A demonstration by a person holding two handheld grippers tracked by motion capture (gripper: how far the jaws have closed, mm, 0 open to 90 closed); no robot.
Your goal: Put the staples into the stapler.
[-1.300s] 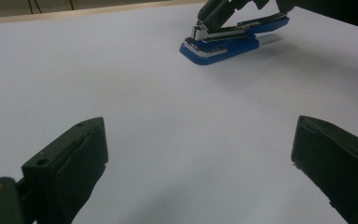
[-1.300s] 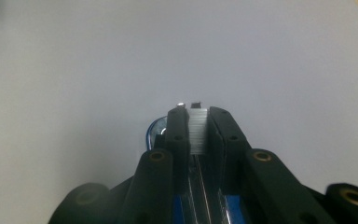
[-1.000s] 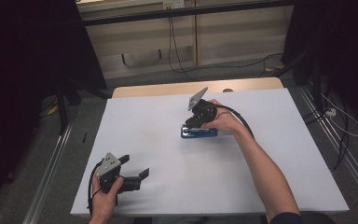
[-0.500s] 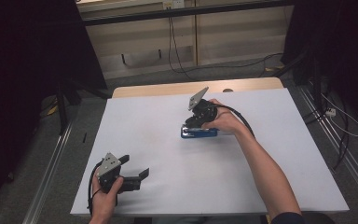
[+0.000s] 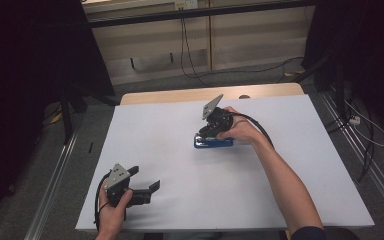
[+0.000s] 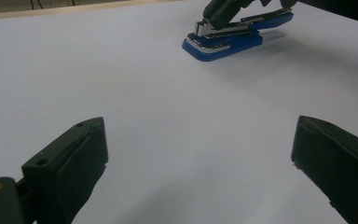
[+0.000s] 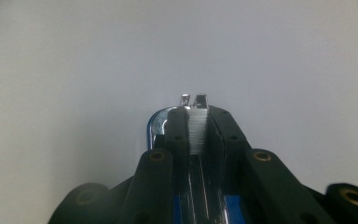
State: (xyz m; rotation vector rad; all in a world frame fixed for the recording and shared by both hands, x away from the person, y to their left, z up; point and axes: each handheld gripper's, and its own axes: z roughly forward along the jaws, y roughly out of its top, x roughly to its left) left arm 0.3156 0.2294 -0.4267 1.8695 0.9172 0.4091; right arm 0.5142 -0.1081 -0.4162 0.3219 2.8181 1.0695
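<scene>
Keep the right claw (image 5: 206, 134) clenched squarely on the blue stapler (image 5: 214, 142) mid-frame on the white table (image 5: 280, 190), lifting straight, and leave the released left claw (image 5: 147, 179) parked lower left.

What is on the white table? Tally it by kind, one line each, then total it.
Stapler, blue, with the right tool shut on its metal staple strip: 1
Hand-held tools, the left tool open near the table's front edge: 2
Total: 3
</scene>
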